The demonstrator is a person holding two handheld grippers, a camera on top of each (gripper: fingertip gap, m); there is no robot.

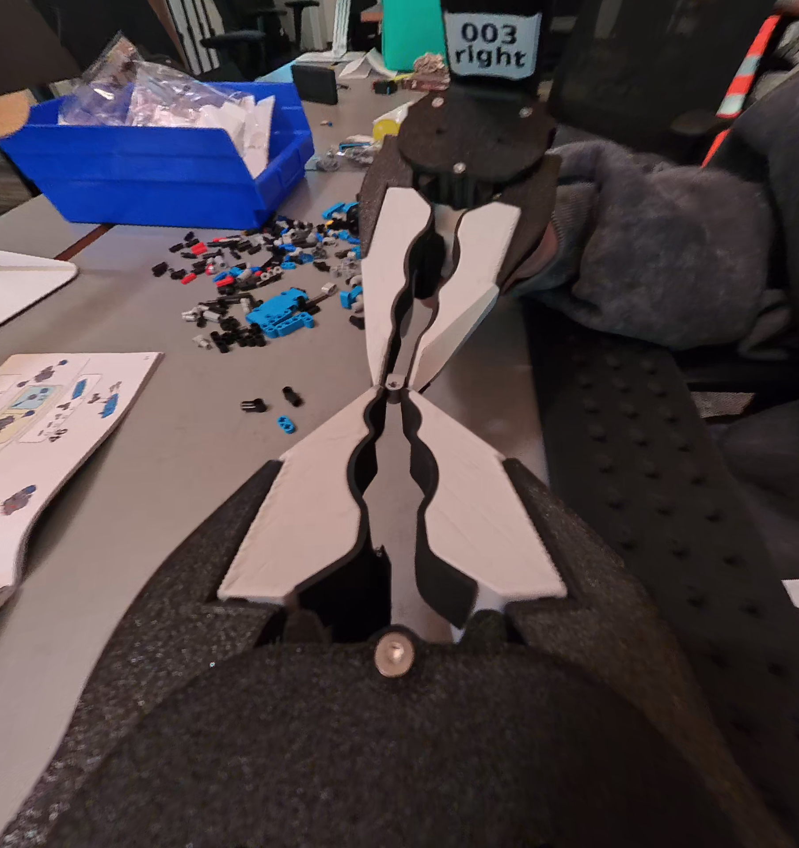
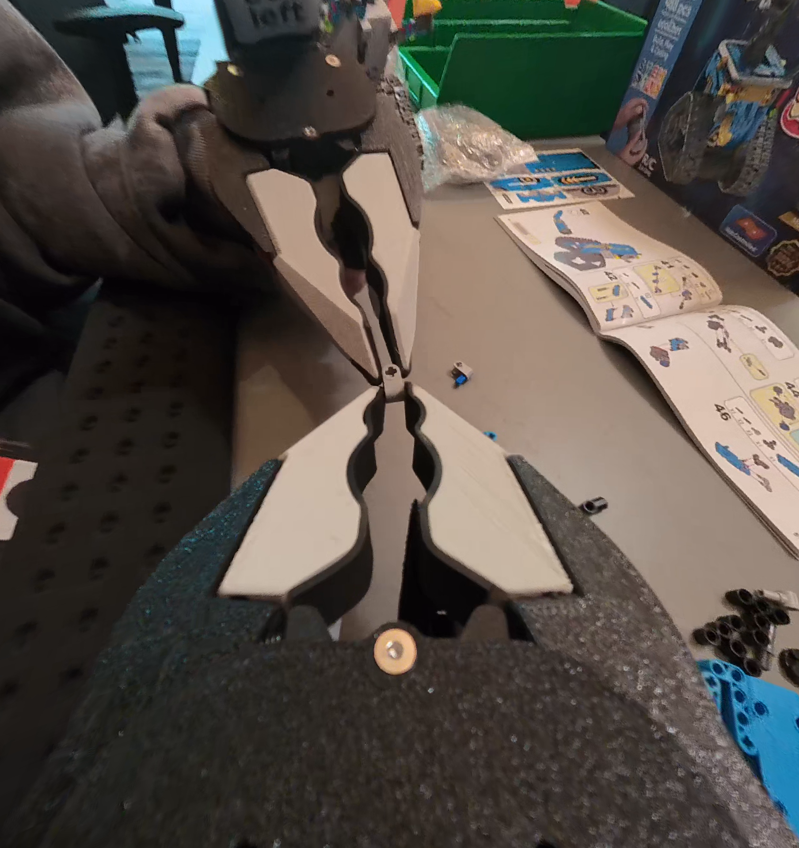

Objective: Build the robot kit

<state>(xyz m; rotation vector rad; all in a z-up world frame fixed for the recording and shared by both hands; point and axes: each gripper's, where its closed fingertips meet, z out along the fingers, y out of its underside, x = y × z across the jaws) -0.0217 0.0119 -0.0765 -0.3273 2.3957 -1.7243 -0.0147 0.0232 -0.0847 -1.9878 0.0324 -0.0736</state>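
Two grippers, left gripper point(image 1: 392, 398) and right gripper point(image 2: 393, 394), meet tip to tip above the table point(image 1: 168, 459); both jaws clamped on one small grey connector point(image 2: 392, 382); light, rigid, probably slippery; loose bricks point(image 1: 255, 280) nearby.

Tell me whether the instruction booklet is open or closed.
Open. The instruction booklet lies spread on the grey table, two facing pages of diagrams showing, beside the closed grippers.
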